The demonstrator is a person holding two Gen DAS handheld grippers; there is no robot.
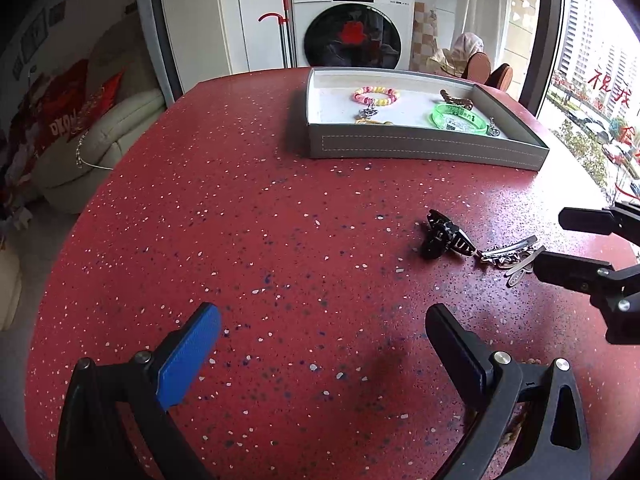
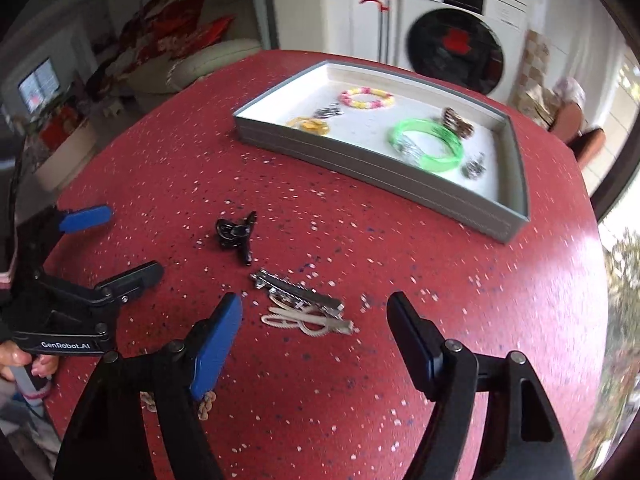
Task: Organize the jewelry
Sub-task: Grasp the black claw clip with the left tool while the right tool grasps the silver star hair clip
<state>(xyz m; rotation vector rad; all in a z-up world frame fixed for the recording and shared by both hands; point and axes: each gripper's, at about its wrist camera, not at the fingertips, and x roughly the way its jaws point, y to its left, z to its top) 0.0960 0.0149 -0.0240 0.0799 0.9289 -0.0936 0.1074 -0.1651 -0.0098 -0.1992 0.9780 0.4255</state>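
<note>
A grey tray [image 1: 420,148] [image 2: 360,168] with a white floor stands at the far side of the red table. It holds a pink-yellow bead bracelet [image 1: 376,95] [image 2: 366,98], a green bangle [image 1: 460,118] [image 2: 428,144], a yellow piece [image 2: 308,125], a brown clip [image 2: 458,122] and small silver pieces. On the table lie a black hair clip [image 1: 444,238] [image 2: 236,234] and silver hair clips [image 1: 510,256] [image 2: 304,306]. My left gripper [image 1: 324,334] [image 2: 120,240] is open and empty, near of the black clip. My right gripper [image 2: 316,320] [image 1: 560,240] is open, its fingers either side of the silver clips.
A beaded chain [image 2: 204,402] lies on the table under my right gripper's blue finger. A washing machine [image 1: 352,24] and a red-handled mop [image 1: 284,24] stand beyond the table. A cream sofa [image 1: 100,136] is at the left, a window at the right.
</note>
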